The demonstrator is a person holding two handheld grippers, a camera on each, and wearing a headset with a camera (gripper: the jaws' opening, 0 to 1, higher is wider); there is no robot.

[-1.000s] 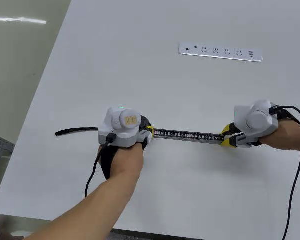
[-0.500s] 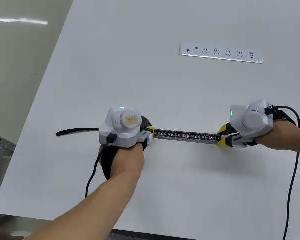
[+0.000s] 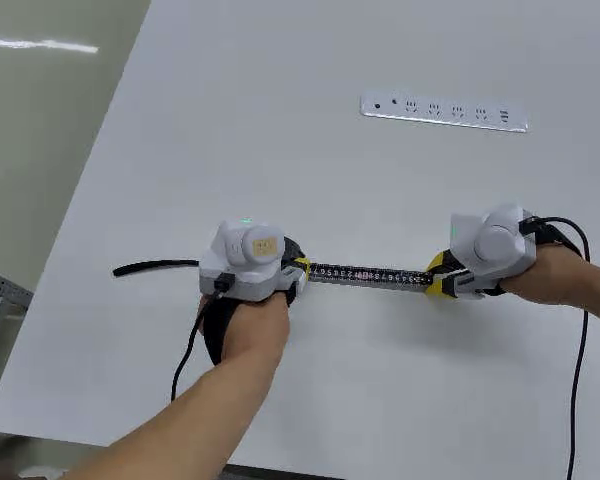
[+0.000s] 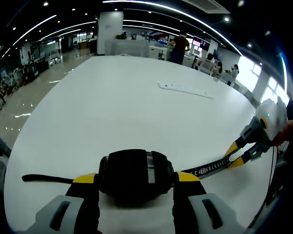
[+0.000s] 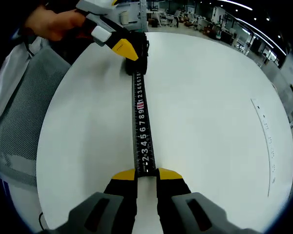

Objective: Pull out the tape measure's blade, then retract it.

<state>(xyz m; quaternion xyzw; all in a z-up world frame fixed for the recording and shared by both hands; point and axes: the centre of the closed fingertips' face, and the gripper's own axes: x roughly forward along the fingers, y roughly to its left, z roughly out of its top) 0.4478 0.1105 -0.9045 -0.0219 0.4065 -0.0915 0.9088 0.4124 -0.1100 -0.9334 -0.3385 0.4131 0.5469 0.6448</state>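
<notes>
The black tape measure case [image 4: 136, 175] is clamped between the yellow-tipped jaws of my left gripper [image 3: 292, 272], low on the white table [image 3: 310, 150]. Its black blade [image 3: 368, 275] with white numbers runs to the right, stretched just above the tabletop. My right gripper [image 3: 438, 277] is shut on the blade's free end. In the right gripper view the blade [image 5: 141, 127] leads straight from the right gripper [image 5: 146, 174] up to the case [image 5: 138, 62] and the left gripper [image 5: 121, 47]. The case's black wrist strap [image 3: 152, 265] trails off to the left.
A white power strip [image 3: 443, 112] lies flat near the table's far side, well beyond the blade. The table's left edge [image 3: 75, 205] drops to a glossy floor. Black cables [image 3: 577, 390] hang from both grippers.
My right gripper has moved left toward the case, still shut on the blade end, and the exposed blade has grown shorter. The left gripper and case have stayed put.
</notes>
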